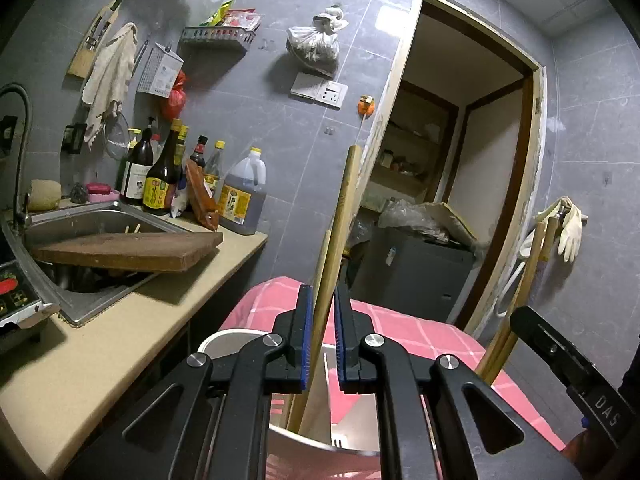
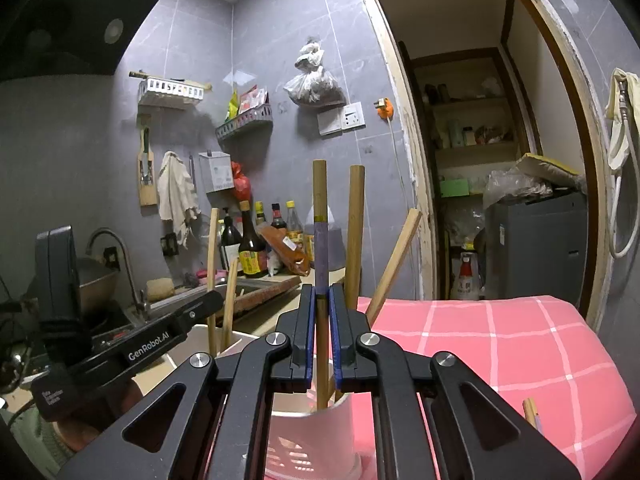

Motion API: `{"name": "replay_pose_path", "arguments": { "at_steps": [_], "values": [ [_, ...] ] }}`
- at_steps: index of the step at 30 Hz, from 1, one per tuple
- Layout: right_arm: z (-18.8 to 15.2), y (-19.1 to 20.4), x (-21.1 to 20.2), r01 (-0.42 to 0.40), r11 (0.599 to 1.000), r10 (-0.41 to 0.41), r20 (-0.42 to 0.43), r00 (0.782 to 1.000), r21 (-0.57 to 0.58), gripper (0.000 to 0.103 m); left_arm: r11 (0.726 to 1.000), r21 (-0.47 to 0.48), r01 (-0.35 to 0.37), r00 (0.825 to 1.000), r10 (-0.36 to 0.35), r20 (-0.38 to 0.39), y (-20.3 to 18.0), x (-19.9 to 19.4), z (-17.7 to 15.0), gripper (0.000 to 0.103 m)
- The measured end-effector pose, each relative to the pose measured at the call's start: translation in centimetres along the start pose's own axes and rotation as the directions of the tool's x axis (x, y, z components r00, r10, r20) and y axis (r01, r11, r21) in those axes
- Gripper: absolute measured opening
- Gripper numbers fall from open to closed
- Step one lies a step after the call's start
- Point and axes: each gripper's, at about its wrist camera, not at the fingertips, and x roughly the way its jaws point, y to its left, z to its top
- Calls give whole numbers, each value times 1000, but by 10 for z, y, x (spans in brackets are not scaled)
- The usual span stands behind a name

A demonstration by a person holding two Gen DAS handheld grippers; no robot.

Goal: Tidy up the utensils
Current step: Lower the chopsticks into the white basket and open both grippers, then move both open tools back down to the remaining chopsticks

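In the left wrist view my left gripper (image 1: 320,300) stands with its blue pads around a long wooden utensil handle (image 1: 346,208). The handle stands upright in a white holder (image 1: 224,340) on the pink checked cloth (image 1: 420,336); the jaws look slightly apart around it. In the right wrist view my right gripper (image 2: 320,300) is shut on a wooden handle with a purple band (image 2: 320,240), upright over a white slotted holder (image 2: 316,432). Other wooden handles (image 2: 355,236) stand in that holder. The left gripper's body (image 2: 132,344) shows at the left.
A counter (image 1: 132,320) at the left carries a steel sink (image 1: 100,220) with a wooden board (image 1: 132,252) across it, and sauce bottles (image 1: 160,176) behind. A loose utensil (image 2: 532,412) lies on the cloth at the right. A doorway (image 1: 460,160) opens behind.
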Motion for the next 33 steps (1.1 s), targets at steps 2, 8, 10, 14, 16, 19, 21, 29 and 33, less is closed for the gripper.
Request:
{"name": "replay_pose_path", "arguments": {
  "at_steps": [2, 8, 10, 14, 16, 19, 21, 29, 33],
  "values": [
    [0, -1, -1, 3, 1000, -3, -2, 1000, 0, 6, 1000, -1, 4, 1000, -4, -4, 0, -2, 0, 9],
    [1, -1, -9, 16, 1000, -16, 7, 1000, -2, 10, 1000, 8, 13, 1000, -13, 7, -6, -10, 5, 12],
    [2, -1, -14, 22, 1000, -22, 19, 1000, -2, 21, 1000, 8, 19, 1000, -19, 13, -9, -14, 7, 17],
    [8, -5, -27, 40, 999, -40, 50, 998, -4, 24, 999, 17, 31, 999, -32, 25, -17, -22, 11, 23],
    [13, -8, -34, 52, 999, -52, 68, 996, -1, 25, 999, 22, 37, 999, -37, 29, -21, -26, 14, 29],
    [20, -15, -49, 76, 997, -76, 98, 992, 2, 33, 998, 33, 49, 998, -51, 44, -31, -35, 17, 38],
    [23, -21, -60, 94, 996, -93, 116, 989, 4, 41, 997, 45, 56, 997, -58, 48, -38, -39, 19, 43],
    [29, -48, -104, 180, 983, -176, 133, 975, -21, 64, 989, 92, 112, 992, -116, 39, -75, -54, 17, 63],
    [29, -63, -125, 233, 972, -226, 132, 965, -37, 80, 984, 102, 146, 989, -149, 20, -92, -58, 9, 75]
  ]
}}
